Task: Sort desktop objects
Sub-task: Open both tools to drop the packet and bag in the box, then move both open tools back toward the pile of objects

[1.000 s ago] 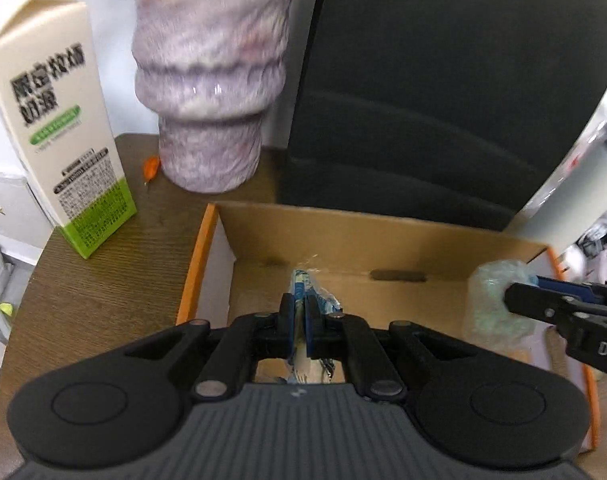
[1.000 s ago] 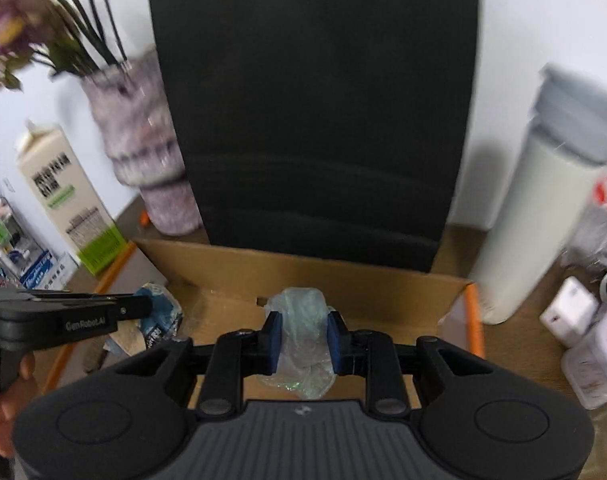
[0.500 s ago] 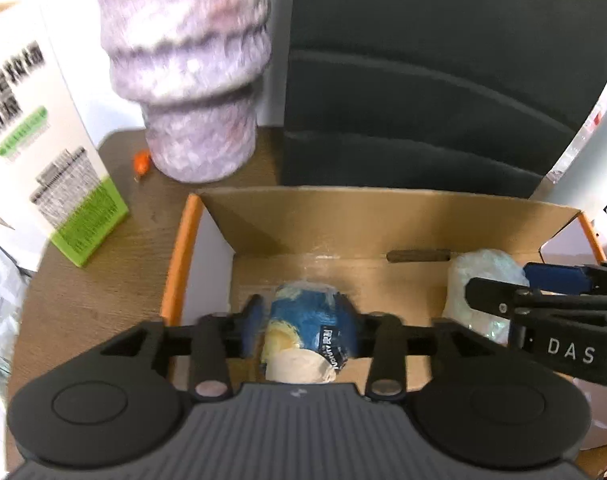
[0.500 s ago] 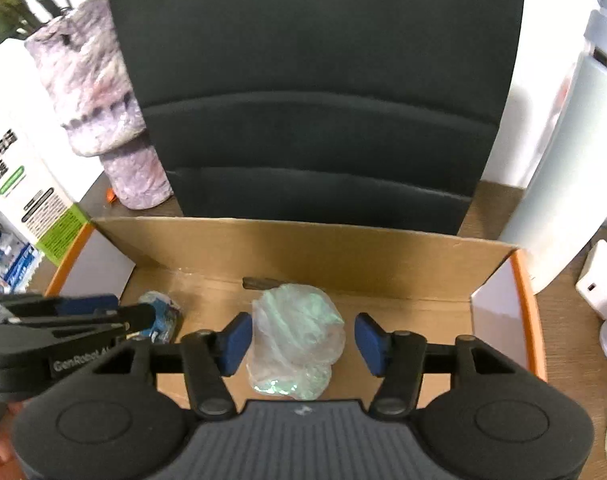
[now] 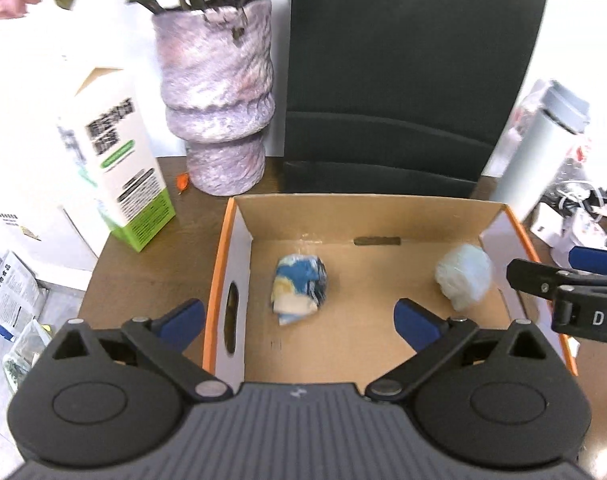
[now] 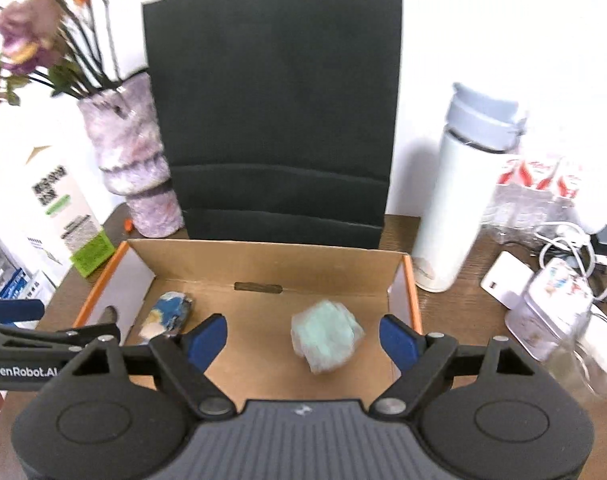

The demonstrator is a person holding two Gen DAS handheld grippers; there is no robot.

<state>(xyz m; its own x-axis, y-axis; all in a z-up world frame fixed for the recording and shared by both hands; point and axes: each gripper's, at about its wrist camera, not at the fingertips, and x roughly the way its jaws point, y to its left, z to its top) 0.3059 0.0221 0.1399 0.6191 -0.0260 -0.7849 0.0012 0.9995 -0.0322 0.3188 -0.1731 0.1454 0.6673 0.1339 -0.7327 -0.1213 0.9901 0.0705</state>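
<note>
An open cardboard box (image 5: 383, 216) (image 6: 263, 256) with orange edges lies on the brown desk. On its floor lie a crumpled blue-and-yellow wrapper (image 5: 299, 282) (image 6: 169, 310) at the left and a pale green crumpled plastic wad (image 5: 463, 276) (image 6: 325, 334) at the right. My left gripper (image 5: 299, 320) hangs above the box, jaws still opening wide, the wrapper lying loose below them. My right gripper (image 6: 303, 338) is also opening, its pads apart from the wad on either side. Each gripper shows at the edge of the other's view.
Behind the box stands a black paper bag (image 6: 271, 112). A purple vase (image 5: 217, 96) with flowers and a white-green carton (image 5: 115, 168) stand at the left. A white flask (image 6: 459, 196), packets, chargers and cables (image 6: 563, 248) crowd the right side.
Both grippers went from shut on their items to open and drew back and up. The wrapper and the green wad now lie free on the box floor.
</note>
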